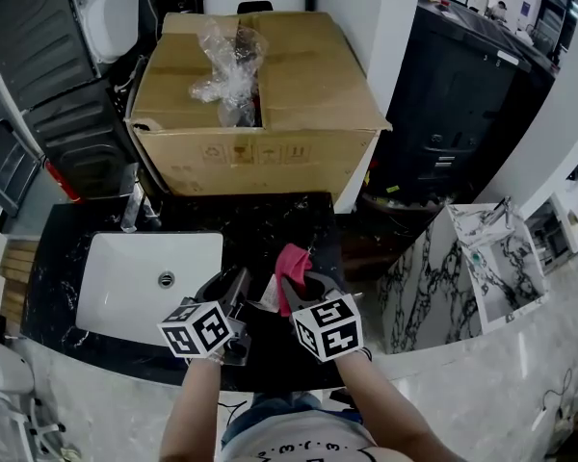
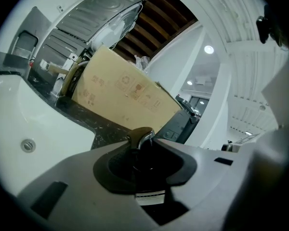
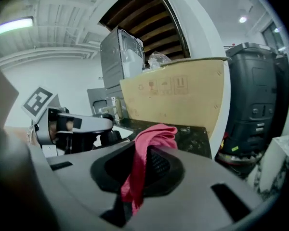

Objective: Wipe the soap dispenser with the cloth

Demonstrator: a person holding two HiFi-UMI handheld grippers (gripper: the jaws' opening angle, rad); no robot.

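Note:
My left gripper [image 1: 233, 287] is shut on a dark soap dispenser [image 2: 145, 170] with a chrome pump top [image 2: 141, 136]; the bottle stands upright between the jaws in the left gripper view. Just to its right, my right gripper [image 1: 295, 283] is shut on a pink cloth [image 1: 291, 264]. In the right gripper view the cloth [image 3: 153, 135] bunches above the jaws and a strip hangs down between them. Both grippers hover close together over the front of the black counter [image 1: 270, 224]. In the head view the grippers mostly hide the dispenser. I cannot tell whether the cloth touches it.
A white sink basin [image 1: 140, 277] with a faucet [image 1: 132, 202] lies left of the grippers. A large cardboard box [image 1: 260, 114] holding a plastic bag stands at the counter's back. A black bin [image 1: 453, 114] and marble panels [image 1: 443, 277] are to the right.

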